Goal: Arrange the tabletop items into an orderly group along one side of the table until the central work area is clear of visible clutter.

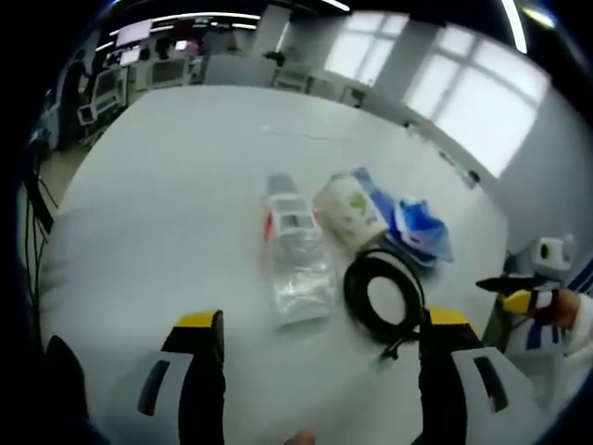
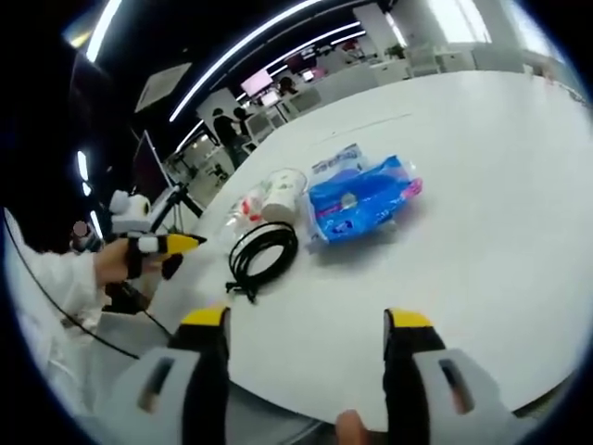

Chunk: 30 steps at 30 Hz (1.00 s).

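Though near hand-held gripper [image 1: 320, 348], cable [image 1: 384, 293] untouched.

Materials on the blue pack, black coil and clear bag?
Blue pack: glossy plastic film, crinkled with highlights. Black coil: looks like rubber- or plastic-jacketed cable, smooth, slight sheen. Clear bag: thin transparent plastic, wrinkled, table showing through.
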Motion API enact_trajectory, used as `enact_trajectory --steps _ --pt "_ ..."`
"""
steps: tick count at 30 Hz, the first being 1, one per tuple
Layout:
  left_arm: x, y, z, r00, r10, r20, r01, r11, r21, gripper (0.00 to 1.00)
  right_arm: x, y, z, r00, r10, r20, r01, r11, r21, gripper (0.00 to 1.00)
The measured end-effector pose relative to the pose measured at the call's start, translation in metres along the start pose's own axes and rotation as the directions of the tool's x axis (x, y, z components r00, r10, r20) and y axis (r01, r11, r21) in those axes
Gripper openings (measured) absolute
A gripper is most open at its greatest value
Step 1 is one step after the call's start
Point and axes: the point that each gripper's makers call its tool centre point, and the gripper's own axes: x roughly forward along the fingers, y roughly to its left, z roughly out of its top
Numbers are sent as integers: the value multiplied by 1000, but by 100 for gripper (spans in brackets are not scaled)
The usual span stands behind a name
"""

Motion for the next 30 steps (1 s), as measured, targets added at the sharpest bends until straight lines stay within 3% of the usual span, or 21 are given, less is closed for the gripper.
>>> enact_trajectory --steps 15,25,30 --pt "17 -1 16 999 36 -17 -36 999 -21 80 3 2 -9 1000 6 -16 -5 1000 23 62" --pt "29 -3 30 997 57 -51 -55 998 41 77 6 5 -12 1000 20 -19 -19 999 41 60" --pt "32 -5 42 997 67 -39 -66 997 29 76 7 5 -14 1000 22 -20 -21 998 51 60"
